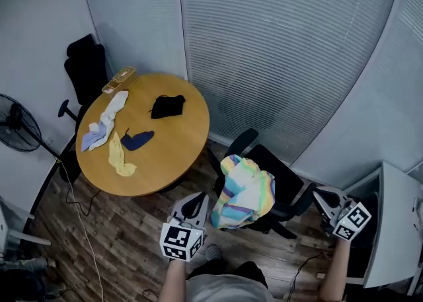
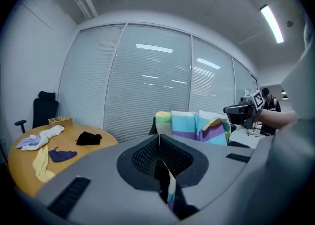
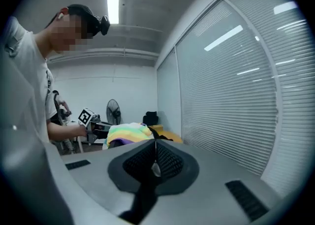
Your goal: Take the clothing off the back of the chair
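Striped garment (image 1: 246, 191) draped over the chair (image 1: 283, 174) back, between left gripper (image 1: 193, 204) and right gripper (image 1: 324, 197), both closed and empty; reaching in unopened would likely shove cloth or roll the chair.

The clothing (image 1: 246, 191) wore pastel rainbow stripes; the chair (image 1: 283, 174) was black; the surface (image 1: 175, 150) was plain orange-brown wood.
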Available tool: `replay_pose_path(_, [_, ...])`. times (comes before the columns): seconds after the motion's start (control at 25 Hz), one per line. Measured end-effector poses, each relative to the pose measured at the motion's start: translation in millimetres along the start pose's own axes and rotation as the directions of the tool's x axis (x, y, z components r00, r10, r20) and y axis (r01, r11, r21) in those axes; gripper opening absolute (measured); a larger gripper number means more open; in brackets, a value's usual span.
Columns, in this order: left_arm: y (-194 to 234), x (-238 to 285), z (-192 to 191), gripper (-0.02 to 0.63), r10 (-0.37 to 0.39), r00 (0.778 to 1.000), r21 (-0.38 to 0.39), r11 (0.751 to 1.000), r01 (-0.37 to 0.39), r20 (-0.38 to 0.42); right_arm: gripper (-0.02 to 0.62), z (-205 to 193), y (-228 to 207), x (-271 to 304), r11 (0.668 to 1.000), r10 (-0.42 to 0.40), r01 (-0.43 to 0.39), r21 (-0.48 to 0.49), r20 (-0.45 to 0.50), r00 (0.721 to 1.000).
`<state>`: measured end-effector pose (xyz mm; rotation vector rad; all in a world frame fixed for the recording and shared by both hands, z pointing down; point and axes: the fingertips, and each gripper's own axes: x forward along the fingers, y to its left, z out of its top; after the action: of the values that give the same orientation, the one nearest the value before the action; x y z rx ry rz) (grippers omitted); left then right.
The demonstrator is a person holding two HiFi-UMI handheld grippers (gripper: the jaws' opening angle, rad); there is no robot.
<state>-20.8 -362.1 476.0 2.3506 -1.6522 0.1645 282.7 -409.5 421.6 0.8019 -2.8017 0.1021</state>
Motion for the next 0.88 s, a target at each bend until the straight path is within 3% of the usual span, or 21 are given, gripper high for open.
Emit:
replay_pose_path(0.08, [-2.2,-0.1,0.2,0.029,-0.005,1.0,-0.004,1.0,0.006,0.005,0.023,1.6,0.8,24.1,0.991,0.123,-0.124,-0.044,-0.03,0.992])
replay_pose_path(0.16, [-4.4,-1.0,0.3,0.03,-0.008,1.0,-0.019,1.0,0.008,0.01,0.023,-0.6,4.3,48.6,0.964,0.251,-0.256,-0.074,-0.07,0.965])
replay_pose_path(0.24, [-8.0,-1.8,-0.5,0.031,-0.006,1.0,-0.039,0.999,0.006,0.017,0.023,-5.2,8.2,69.3,0.921,0.372,-0.381,-0.079,-0.108,0.922])
replay_pose_path(0.4, [-13.1,-6.1,-2.4,0.031,0.03,0.999,-0.085,0.996,-0.027,0.035,0.025,-13.9,16.8,98.7,0.812,0.564,-0.58,-0.067,-0.169,0.809])
replay_pose_path(0.68, [-23.6,-10.1,-13.0,0.031,0.141,0.989,-0.112,0.984,-0.135,0.044,0.025,-14.2,24.2,131.3,0.618,0.762,-0.782,-0.081,-0.184,0.621])
replay_pose_path(0.88, [-34.7,-8.3,-18.7,0.032,0.17,0.984,-0.115,0.98,-0.162,0.061,0.026,-12.3,25.7,141.5,0.515,0.838,-0.852,-0.092,-0.158,0.523])
